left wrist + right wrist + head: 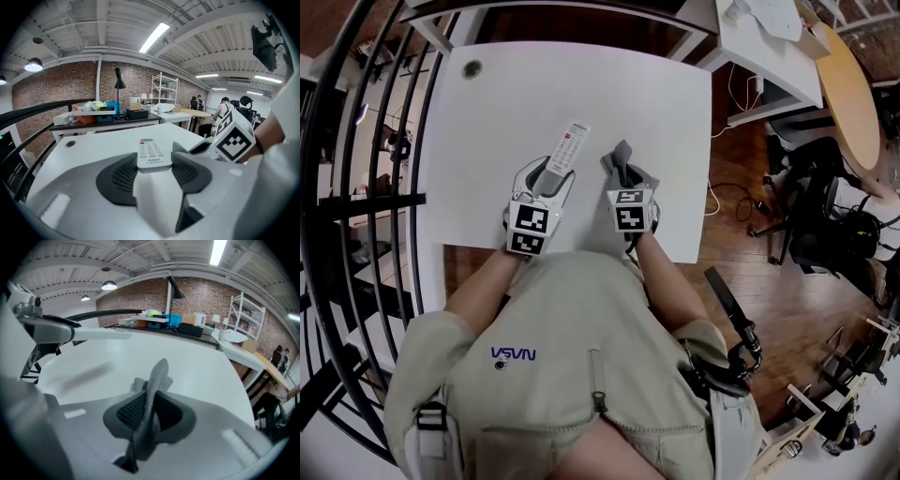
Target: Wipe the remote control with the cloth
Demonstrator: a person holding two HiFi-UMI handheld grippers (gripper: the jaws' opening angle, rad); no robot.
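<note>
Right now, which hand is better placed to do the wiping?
The right gripper: its jaws pinch the grey cloth, right beside the remote control, which the left gripper grips by its near end. Likely it only needs to sweep across.

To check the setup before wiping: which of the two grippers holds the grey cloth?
The right gripper: its jaws pinch the grey cloth, whereas the left gripper grips the white remote control.
</note>
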